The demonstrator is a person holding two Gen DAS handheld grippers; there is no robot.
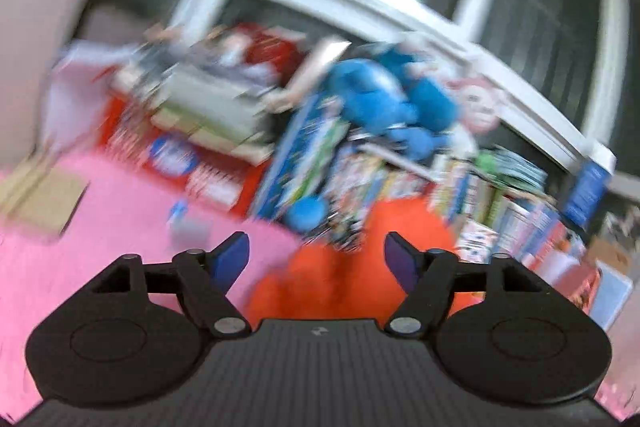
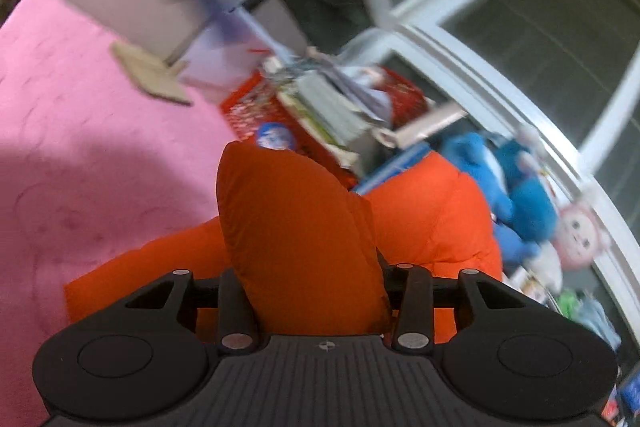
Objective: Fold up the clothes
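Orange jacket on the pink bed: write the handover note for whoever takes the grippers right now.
Left gripper: open, empty, above the orange jacket.
Right gripper: shut on a puffy fold of the jacket, which stands up between its jaws.
The rest of the jacket lies bunched on the pink bedspread, beside the pile of books and soft toys under the window.
Done: one part lifted.
Left: no neat fold is visible yet; lay the held part over, flatten, and finish folding.
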